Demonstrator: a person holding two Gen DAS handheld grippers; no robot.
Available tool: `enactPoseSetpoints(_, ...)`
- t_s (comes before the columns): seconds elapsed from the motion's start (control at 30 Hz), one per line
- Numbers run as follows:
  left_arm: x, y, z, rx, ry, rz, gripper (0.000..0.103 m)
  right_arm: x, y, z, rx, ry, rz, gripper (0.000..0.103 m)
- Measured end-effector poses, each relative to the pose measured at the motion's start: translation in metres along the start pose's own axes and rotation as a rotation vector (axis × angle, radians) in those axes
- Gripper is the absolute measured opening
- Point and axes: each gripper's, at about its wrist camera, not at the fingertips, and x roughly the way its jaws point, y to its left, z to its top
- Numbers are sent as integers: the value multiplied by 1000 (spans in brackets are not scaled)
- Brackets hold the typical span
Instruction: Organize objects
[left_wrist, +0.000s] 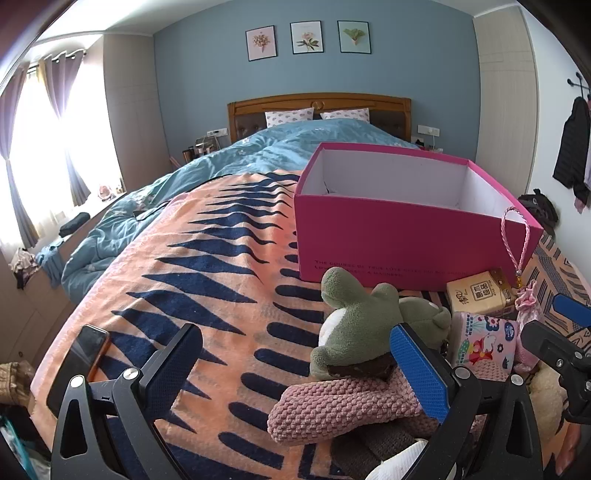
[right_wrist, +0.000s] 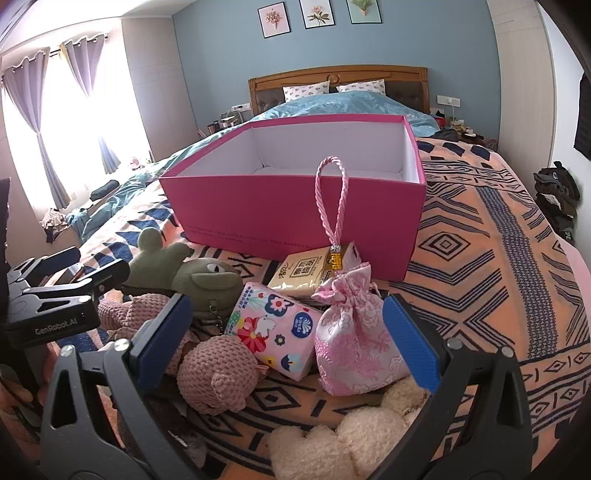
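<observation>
An empty pink box (right_wrist: 295, 214) with a white inside stands on the bed, also in the left wrist view as the pink box (left_wrist: 406, 236). In front of it lie a green frog plush (left_wrist: 354, 317), a pink knitted toy (left_wrist: 332, 402), a floral tissue pack (right_wrist: 277, 328), a tan tissue pack (right_wrist: 303, 273), a pink brocade pouch (right_wrist: 351, 339) with an upright braided cord, and a cream plush (right_wrist: 351, 435). My left gripper (left_wrist: 295, 369) is open, its right finger beside the frog and knitted toy. My right gripper (right_wrist: 288, 332) is open above the floral pack and pouch, touching neither.
A phone (left_wrist: 77, 365) lies at the bed's left edge. The orange and navy patterned blanket (left_wrist: 207, 280) covers the near bed, with a blue duvet (left_wrist: 295, 144) and wooden headboard (left_wrist: 317, 101) beyond. Dark clothes (right_wrist: 554, 199) sit off the right side.
</observation>
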Motion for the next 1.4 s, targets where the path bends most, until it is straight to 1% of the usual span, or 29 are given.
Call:
enactPoseSetpoints(0.37,4,0,-1,2,6,-8,103,4,2,0,-8,14,25,103)
enactPoseSetpoints(0.5,5,3,-1,6,8,-28,103,6,5,2,-19,26,46,103)
enactPoseSetpoints(0.63,8,14,2,15,10,-70,103,8,9,7,-42,34,82,102)
enactPoseSetpoints(0.7,12,19,5,22,13,-99,103,11,13,12,-55,51,121,96)
enactPoseSetpoints(0.73,14,21,6,22,22,-126,103,15,16,15,-64,63,136,94)
enactPoseSetpoints(0.8,19,25,8,26,39,-168,102,21,20,19,-76,89,168,82)
enactPoseSetpoints(0.83,22,25,9,32,44,-187,101,27,22,21,-81,112,179,79)
enactPoseSetpoints(0.9,27,24,11,46,58,-212,97,39,27,24,-94,159,203,65)
enactPoseSetpoints(0.93,29,23,12,53,69,-238,96,47,29,25,-91,184,218,62)
enactPoseSetpoints(0.97,33,22,13,57,82,-268,93,52,30,26,-86,200,229,60)
enactPoseSetpoints(1.0,35,21,13,60,94,-280,88,57,30,27,-82,214,239,58)
enactPoseSetpoints(1.03,40,19,13,70,111,-294,86,64,31,29,-84,233,252,58)
enactPoseSetpoints(1.07,44,17,13,83,125,-306,82,68,32,30,-87,245,260,58)
enactPoseSetpoints(1.13,46,16,14,91,130,-336,78,75,35,35,-94,260,275,58)
enactPoseSetpoints(1.2,44,17,15,99,131,-361,69,80,36,37,-98,282,285,58)
enactPoseSetpoints(1.3,46,17,17,107,147,-397,62,87,41,38,-109,318,306,58)
enactPoseSetpoints(1.33,47,17,17,112,152,-405,62,89,43,37,-116,330,305,59)
enactPoseSetpoints(1.4,48,15,17,131,170,-431,60,96,46,36,-136,360,309,64)
